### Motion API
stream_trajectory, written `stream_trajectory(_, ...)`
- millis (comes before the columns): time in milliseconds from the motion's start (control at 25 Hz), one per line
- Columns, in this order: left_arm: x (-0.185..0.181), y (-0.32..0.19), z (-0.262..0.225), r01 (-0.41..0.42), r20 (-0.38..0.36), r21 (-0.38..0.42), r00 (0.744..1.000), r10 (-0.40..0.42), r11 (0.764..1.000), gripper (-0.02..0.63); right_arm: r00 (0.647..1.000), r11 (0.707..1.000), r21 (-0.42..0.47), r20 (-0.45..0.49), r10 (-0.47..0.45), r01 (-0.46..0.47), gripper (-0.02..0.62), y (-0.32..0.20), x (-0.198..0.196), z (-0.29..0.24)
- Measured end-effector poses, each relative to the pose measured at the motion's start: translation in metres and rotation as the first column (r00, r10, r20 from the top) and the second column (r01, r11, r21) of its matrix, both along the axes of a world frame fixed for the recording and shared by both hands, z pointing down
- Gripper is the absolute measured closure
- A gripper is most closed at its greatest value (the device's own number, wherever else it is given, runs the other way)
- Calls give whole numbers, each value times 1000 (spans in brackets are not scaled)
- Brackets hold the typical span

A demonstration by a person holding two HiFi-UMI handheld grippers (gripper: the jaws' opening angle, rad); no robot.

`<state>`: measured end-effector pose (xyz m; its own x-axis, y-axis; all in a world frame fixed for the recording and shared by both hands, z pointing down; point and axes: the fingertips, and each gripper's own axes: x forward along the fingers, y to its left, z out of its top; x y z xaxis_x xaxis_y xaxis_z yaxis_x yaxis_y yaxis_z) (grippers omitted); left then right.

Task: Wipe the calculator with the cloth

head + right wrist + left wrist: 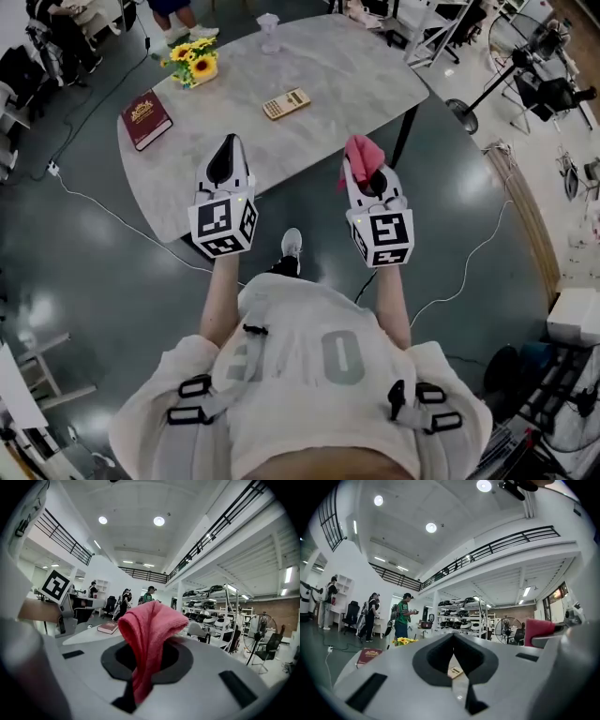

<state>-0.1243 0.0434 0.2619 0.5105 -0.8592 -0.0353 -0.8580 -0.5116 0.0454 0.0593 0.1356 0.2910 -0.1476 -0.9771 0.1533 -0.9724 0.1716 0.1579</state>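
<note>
A cream calculator (286,103) lies near the middle of the grey marble table (328,75); through the left gripper's jaws it shows small (455,671). My left gripper (228,161) hangs over the table's near edge, shut and empty. My right gripper (362,159) is level with it, just off the table's near edge, shut on a pink cloth (360,156) that bunches up above the jaws (149,634). Both grippers are well short of the calculator.
On the table stand a dark red book (145,118) at the left, a pot of yellow flowers (193,62) and a clear glass (269,31) at the far side. Cables run over the dark floor. People stand far off (402,616), and a fan (487,89) stands right of the table.
</note>
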Motion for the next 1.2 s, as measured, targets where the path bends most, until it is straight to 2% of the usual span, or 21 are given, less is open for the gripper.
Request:
stream_trajectory(160, 17, -72, -1, -22, 5, 8, 1000, 22, 1000, 586, 1000, 1000, -25, 15, 3, -3, 541, -75, 10, 0)
stream_trajectory(360, 20, -124, 9, -17, 0, -11, 1000, 17, 1000, 586, 999, 998, -57, 46, 0, 3, 541, -136, 12, 11)
stream_trajectory(800, 22, -168, 23, 33, 2, -23, 999, -33, 999, 586, 991, 989, -85, 74, -116, 122, 540, -216, 1, 27)
stream_trajectory(1200, 42, -191, 7, 201, 2, 12, 980, -201, 979, 586, 960, 961, -56, 95, -264, 270, 541, -273, 26, 17)
